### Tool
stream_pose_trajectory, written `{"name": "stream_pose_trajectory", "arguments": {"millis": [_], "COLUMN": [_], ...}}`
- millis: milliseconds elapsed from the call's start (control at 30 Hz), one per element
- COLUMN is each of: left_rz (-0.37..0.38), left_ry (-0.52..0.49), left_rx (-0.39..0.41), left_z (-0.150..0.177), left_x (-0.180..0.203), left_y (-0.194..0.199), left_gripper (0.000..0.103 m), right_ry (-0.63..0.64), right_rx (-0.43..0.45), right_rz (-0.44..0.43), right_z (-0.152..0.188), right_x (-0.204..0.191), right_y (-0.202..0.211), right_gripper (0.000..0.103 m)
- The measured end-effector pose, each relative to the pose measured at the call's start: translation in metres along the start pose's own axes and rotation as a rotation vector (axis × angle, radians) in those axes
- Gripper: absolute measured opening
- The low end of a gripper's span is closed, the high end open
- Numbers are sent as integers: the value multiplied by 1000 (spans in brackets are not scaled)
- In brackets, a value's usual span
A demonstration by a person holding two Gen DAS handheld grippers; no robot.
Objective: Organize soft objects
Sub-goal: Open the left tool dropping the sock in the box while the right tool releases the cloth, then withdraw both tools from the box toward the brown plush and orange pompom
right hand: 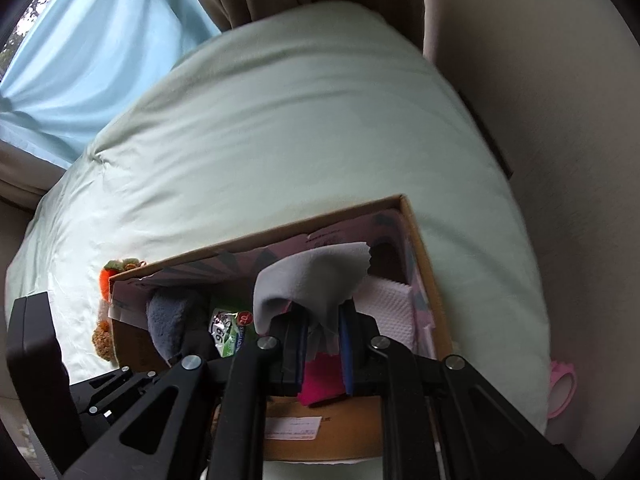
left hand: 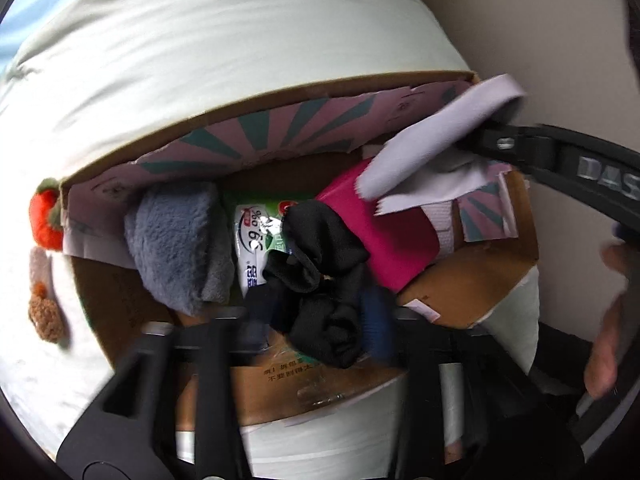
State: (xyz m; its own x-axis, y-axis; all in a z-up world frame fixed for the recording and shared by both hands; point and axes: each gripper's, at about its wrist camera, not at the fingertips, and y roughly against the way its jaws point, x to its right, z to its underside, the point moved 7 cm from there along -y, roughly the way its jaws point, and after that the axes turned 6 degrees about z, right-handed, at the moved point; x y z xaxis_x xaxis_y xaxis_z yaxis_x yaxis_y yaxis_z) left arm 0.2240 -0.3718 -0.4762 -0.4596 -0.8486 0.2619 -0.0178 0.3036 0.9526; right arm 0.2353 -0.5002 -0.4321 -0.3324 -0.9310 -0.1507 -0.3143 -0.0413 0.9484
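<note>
The right tool [right hand: 323, 322] is clamped on a grey cloth [right hand: 312, 276], held over the box [right hand: 420, 240]; the left tool [left hand: 320, 320] grips a black sock [left hand: 320, 264] inside it. The step looks like stowing: next, each needs lowering and letting go above free space in the box. The left view shows the wipes pack [left hand: 256, 240], fleece [left hand: 176, 240] and pink cloth [left hand: 384, 232] plainly, and toys [left hand: 48, 220] beside the box. The right view shows the bed [right hand: 300, 120] and curtain [right hand: 100, 40] beyond it.
</note>
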Motion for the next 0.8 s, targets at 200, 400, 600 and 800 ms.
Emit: {"name": "stream_pose_trajectory", "arguments": {"millis": [200, 400, 600, 800], "left_rz": [-90, -79, -69, -83], "left_ry": [-26, 6, 11, 13], "left_rx": [-16, 2, 69, 164], "left_z": [4, 9, 20, 27], "left_x": [-15, -24, -21, -19], "left_y": [12, 29, 60, 114], "left_gripper": [103, 103, 103, 103], "right_ry": [14, 19, 47, 80], "right_rx": [-48, -20, 24, 84], "right_rz": [-3, -33, -32, -35], "right_z": [6, 10, 10, 15], "right_x": [4, -1, -13, -32], "right_y": [-8, 4, 33, 80], "right_gripper": [103, 103, 103, 103]}}
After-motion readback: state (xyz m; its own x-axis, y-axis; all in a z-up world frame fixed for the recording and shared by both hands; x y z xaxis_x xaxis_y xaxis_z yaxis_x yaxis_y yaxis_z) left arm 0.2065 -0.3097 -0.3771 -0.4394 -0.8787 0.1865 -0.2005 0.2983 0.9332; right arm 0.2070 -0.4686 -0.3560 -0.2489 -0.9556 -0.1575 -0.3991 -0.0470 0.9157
